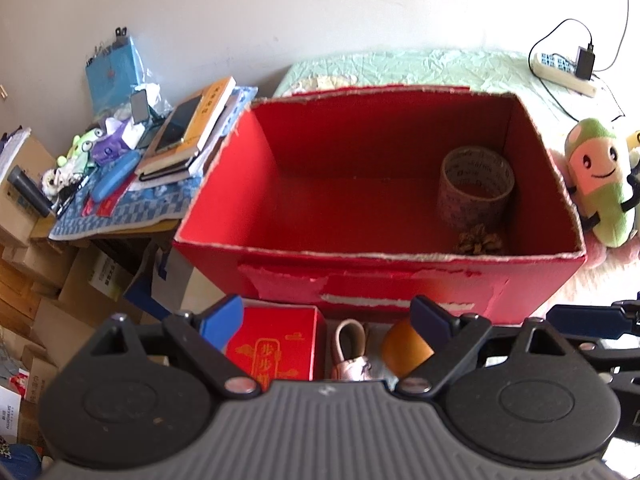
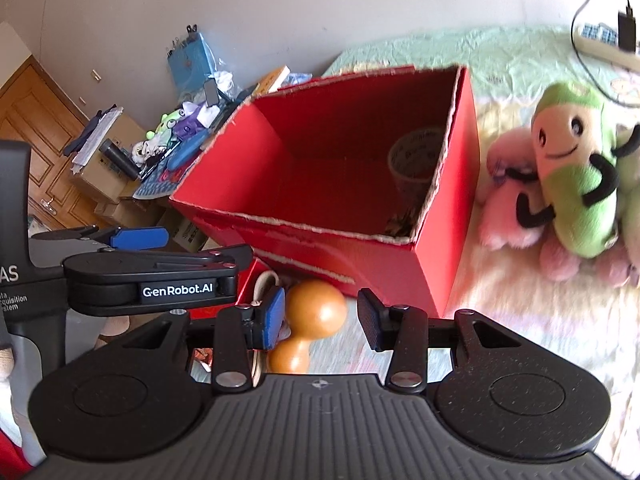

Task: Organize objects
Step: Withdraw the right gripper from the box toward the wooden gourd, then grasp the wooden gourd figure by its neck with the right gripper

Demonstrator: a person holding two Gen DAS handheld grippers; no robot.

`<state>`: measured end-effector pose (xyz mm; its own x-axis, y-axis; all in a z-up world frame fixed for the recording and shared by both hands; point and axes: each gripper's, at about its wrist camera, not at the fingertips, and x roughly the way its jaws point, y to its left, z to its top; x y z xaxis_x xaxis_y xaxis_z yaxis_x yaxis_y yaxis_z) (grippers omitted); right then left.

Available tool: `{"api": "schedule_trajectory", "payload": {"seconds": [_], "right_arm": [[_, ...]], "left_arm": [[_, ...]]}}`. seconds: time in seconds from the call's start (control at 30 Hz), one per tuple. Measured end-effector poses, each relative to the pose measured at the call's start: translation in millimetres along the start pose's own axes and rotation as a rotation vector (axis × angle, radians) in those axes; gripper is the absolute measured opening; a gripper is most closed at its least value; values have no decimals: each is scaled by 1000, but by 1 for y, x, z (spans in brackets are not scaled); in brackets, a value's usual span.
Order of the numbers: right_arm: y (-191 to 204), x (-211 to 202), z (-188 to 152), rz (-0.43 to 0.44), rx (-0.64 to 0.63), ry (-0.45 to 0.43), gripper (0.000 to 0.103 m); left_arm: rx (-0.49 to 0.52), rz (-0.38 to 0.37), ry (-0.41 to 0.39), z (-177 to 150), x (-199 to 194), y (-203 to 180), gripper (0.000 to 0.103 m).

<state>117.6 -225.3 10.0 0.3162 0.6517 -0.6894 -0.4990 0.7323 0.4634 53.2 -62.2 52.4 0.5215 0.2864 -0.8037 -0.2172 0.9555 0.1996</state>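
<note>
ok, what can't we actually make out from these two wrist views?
- Pine cone: right wrist view shows only a dark scrap behind the red box wall.
- Tape roll: half cut off by that wall in the right wrist view, print blurred.
- Wooden gourd: lower bulb hidden by the right gripper body; touching the blue finger or not, unclear.
- Small red box and padlock: bottoms hidden by the left gripper body.

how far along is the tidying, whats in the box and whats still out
Early on. In the red box sit a tape roll and a pine cone. The right tool is open around the wooden gourd, not gripping. Still out: small red box, padlock, plush toy.
</note>
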Motion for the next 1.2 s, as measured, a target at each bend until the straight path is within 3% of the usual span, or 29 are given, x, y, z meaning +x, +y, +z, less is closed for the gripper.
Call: {"api": "schedule_trajectory", "payload": {"seconds": [0.37, 0.6, 0.83, 1.0, 1.2], "right_arm": [[-13, 19, -6, 8, 109, 91, 44], [-20, 33, -6, 26, 161, 150, 44], [-24, 48, -4, 50, 201, 210, 44], [-24, 55, -3, 73, 207, 249, 44], [-21, 62, -5, 89, 222, 272, 44]], "left_arm": [[-1, -99, 66, -20, 28, 13, 91], [60, -228, 43, -36, 26, 20, 90], [147, -396, 22, -51, 18, 8, 77], [172, -487, 56, -54, 28, -4, 64], [188, -490, 120, -58, 48, -14, 54]]}}
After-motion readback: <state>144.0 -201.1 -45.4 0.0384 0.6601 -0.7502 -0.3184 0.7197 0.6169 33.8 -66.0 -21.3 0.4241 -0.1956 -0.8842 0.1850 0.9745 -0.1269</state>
